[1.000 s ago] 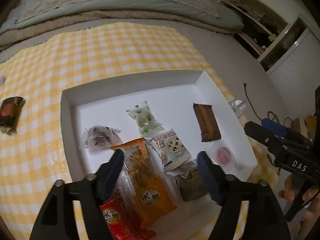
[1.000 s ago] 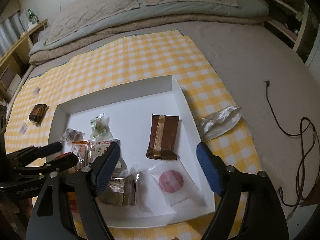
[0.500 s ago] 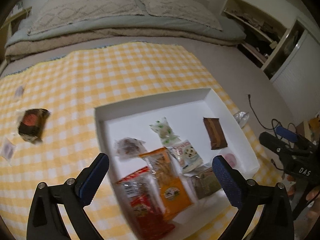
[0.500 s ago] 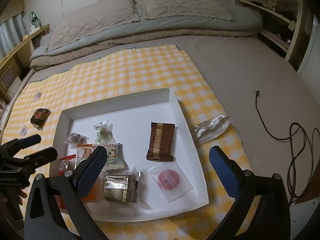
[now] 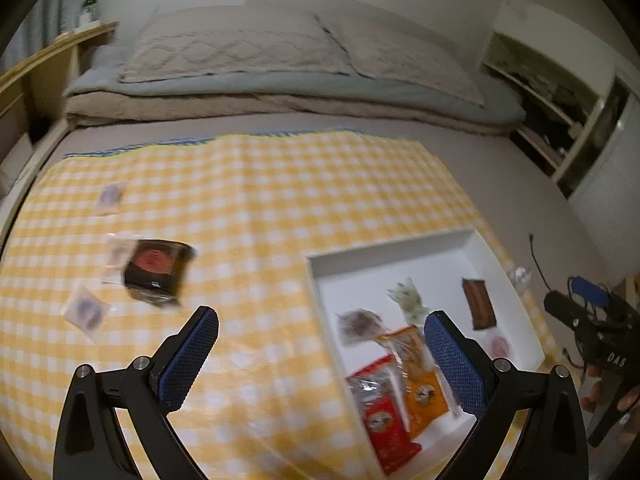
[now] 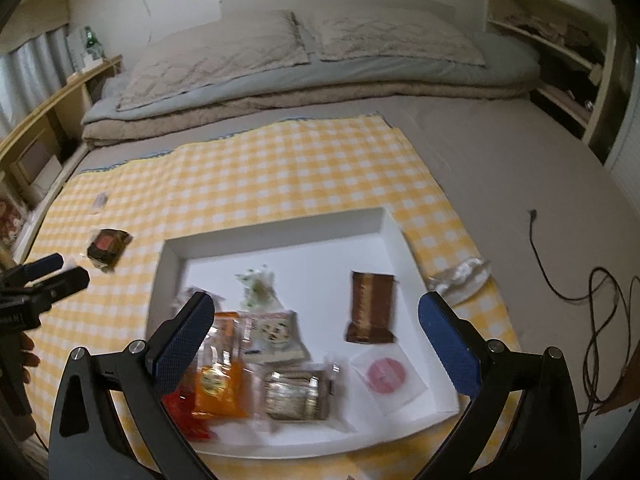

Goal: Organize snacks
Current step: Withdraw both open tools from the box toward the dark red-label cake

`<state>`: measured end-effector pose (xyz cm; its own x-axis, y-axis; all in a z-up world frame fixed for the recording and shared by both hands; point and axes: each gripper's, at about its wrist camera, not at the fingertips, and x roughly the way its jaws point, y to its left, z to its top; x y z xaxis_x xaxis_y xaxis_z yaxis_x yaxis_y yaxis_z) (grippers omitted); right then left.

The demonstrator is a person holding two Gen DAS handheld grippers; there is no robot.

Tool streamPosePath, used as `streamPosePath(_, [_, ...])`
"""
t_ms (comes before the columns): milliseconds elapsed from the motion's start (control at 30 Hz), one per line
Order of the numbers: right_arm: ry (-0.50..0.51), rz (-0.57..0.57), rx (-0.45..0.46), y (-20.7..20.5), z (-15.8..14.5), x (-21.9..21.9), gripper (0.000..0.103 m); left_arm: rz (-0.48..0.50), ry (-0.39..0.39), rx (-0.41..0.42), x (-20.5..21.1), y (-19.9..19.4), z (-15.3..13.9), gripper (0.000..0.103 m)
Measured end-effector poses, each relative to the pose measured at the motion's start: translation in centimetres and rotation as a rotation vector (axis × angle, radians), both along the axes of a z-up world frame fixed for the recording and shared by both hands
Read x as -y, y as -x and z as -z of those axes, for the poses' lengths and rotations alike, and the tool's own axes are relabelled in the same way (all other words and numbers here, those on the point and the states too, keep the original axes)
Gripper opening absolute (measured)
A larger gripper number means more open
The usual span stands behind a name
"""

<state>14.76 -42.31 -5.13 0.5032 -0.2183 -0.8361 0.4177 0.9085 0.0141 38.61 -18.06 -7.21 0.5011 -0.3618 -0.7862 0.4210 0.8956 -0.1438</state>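
Left tongs [image 5: 320, 354] spread wide, nothing between the pads; jaws have just been opening. They hang over the yellow checked cloth [image 5: 248, 200], just left of the white tray [image 5: 400, 246]. Right tongs [image 6: 316, 340] likewise spread wide and empty, jaws also just opened, hanging over the near half of the tray. The tray lies on the right part of the cloth, which is spread on the floor in front of a low bed [image 6: 304, 64] with two pillows. In the tray, from the right wrist view: brown wrapped bar [image 6: 370, 306] right of centre; clear packet with a pink disc [image 6: 386, 374] near right; silvery-brown packet [image 6: 294, 396] near centre; white packet with a cookie picture [image 6: 274, 334] at centre; green-and-white wrapped sweet [image 6: 256, 286] farther back; orange packet [image 6: 218, 376] and red packet [image 6: 186, 412] at near left, side by side and touching, partly behind the left pad. Outside the tray, on the cloth to the left: a dark packet with a red round label [image 5: 156, 270], blurred, and two small pale sachets [image 5: 86, 310] beside it; a third small sachet farther back. A crumpled clear wrapper [image 6: 460, 276] lies on the cloth just right of the tray. A black cable [image 6: 568, 276] trails on the grey floor at right.
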Motion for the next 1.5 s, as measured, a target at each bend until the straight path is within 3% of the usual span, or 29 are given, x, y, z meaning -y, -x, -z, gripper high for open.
streamPosePath(400, [-0.012, -0.102, 0.086, -4.8, -1.3, -5.9, 0.103, -0.101, -0.047, 0.107, -8.1, 1.0, -3.2, 0.103])
streamPosePath(867, [-0.036, -0.204, 0.120, -11.7, 0.3, -13.3, 0.103, -0.266, -0.087, 0.118, -16.8, -0.4, -4.0, 0.103])
streamPosePath(1233, [-0.126, -0.229, 0.095, -18.8, 4.3, -18.4, 0.103, -0.407, -0.131, 0.080, -20.9, -4.6, -1.0, 0.103])
streamPosePath(1367, [-0.171, -0.262, 0.056, -21.7, 6.3, -20.1, 0.103, -0.452, -0.104, 0.034, -21.6, -7.4, 1.2, 0.103])
streamPosePath(1500, [-0.219, -0.287, -0.001, -25.0, 8.7, -22.3, 0.103, -0.462, -0.125, 0.013, -21.3, -10.1, 3.4, 0.103])
